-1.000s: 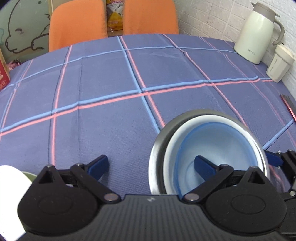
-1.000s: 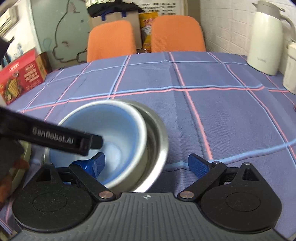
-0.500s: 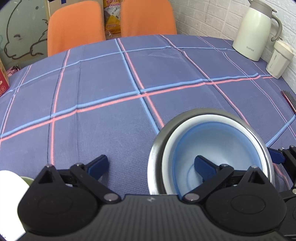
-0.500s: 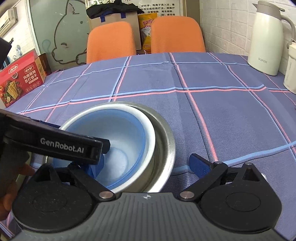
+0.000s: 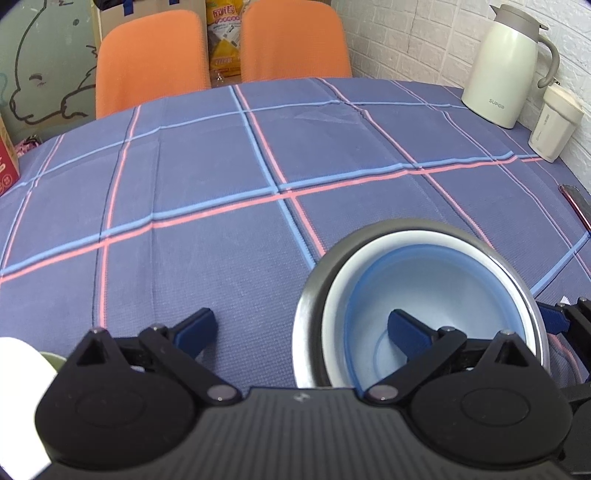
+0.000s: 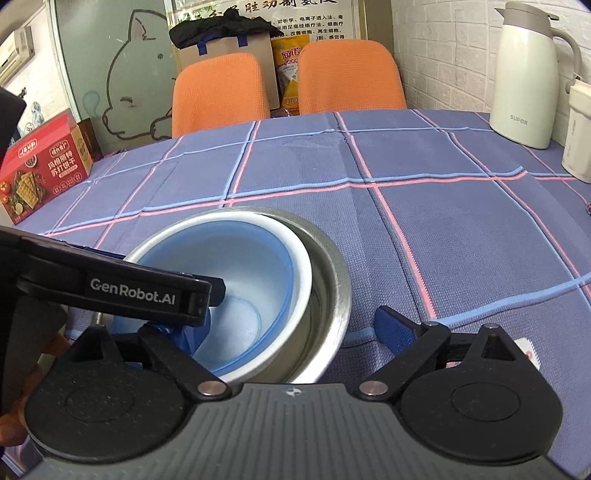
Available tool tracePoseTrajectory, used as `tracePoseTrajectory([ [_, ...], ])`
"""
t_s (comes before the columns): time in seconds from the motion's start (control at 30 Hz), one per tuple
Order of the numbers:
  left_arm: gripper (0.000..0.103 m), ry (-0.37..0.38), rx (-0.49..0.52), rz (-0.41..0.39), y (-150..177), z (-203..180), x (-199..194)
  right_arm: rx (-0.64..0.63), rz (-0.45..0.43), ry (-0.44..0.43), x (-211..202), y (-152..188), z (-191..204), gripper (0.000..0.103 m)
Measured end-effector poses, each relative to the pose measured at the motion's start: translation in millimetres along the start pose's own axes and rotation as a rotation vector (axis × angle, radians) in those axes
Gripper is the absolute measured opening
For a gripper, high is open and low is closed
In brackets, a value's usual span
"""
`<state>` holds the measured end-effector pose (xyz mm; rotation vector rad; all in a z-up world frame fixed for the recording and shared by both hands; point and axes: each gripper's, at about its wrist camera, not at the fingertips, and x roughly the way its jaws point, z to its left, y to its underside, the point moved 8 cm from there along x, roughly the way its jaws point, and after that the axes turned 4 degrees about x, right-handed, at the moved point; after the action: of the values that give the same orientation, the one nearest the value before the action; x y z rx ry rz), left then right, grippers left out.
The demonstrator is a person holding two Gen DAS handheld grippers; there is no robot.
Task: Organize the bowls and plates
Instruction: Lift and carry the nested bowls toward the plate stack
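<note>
Left wrist view: checked tablecloth [image 5: 221,177] spreading before orange chairs [image 5: 151,55]; left gripper [image 5: 303,325] hovering spread, one finger dipping inside blue bowl [image 5: 424,299]; right gripper [image 6: 291,325] spread likewise.

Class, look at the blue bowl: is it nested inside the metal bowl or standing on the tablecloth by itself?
Nested. The blue bowl sits inside the metal bowl, whose steel rim rings it in both views.

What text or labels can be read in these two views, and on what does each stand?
"SUPOR": on the white jug.
"GenRobot.AI": on the side of the left gripper.
Red box: Chinese print, too small to read surely.
Wall poster: Chinese lines, cut off and blurred.
Yellow bag: print blurred.
</note>
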<state>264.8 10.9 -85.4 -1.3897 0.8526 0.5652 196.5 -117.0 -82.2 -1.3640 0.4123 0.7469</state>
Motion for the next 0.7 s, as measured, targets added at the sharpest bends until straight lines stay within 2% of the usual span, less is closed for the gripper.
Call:
tracePoseTrajectory([
  [0.07, 0.1, -0.001, -0.003, -0.007, 1, 0, -1, 0.002, -0.007, 0.006, -1, 1, 1, 0.08],
  [0.1, 0.097, 0.006, -0.003, -0.013, 1, -1, -2, 0.002, -0.011, 0.007, -2, 1, 2, 0.079],
  [0.17, 0.086, 0.03, -0.008, -0.027, 0, -3, -5, 0.009, -0.02, -0.004, -2, 2, 4, 0.074],
  [0.23, 0.064, 0.056, -0.016, -0.039, -2, -9, -9, 0.009, -0.029, -0.003, -1, 1, 7, 0.065],
  [0.27, 0.059, 0.096, -0.014, -0.034, -4, -16, -9, 0.005, -0.027, -0.007, -1, 1, 11, 0.063],
  [0.3, 0.067, 0.11, 0.005, -0.021, -4, -23, -9, 0.013, -0.016, -0.076, -1, 1, 19, 0.064],
  [0.33, 0.073, 0.07, 0.032, -0.01, -4, -29, -8, 0.036, -0.007, -0.08, -1, 1, 22, 0.065],
  [0.37, 0.073, 0.074, 0.032, -0.008, -3, -30, -8, 0.042, -0.005, -0.061, -1, 0, 22, 0.065],
  [0.4, 0.068, 0.098, 0.034, 0.006, -3, -31, -8, 0.042, -0.002, -0.071, -2, 0, 20, 0.065],
  [0.47, 0.068, 0.139, 0.029, 0.013, -3, -34, -13, 0.067, 0.008, -0.096, -6, -1, 14, 0.064],
  [0.57, 0.068, 0.117, 0.062, -0.019, -8, -41, -25, 0.048, -0.008, -0.078, -18, -5, 18, 0.065],
  [0.7, 0.068, 0.132, 0.038, -0.072, -20, -35, -50, 0.009, -0.072, -0.055, -37, -19, 30, 0.066],
])
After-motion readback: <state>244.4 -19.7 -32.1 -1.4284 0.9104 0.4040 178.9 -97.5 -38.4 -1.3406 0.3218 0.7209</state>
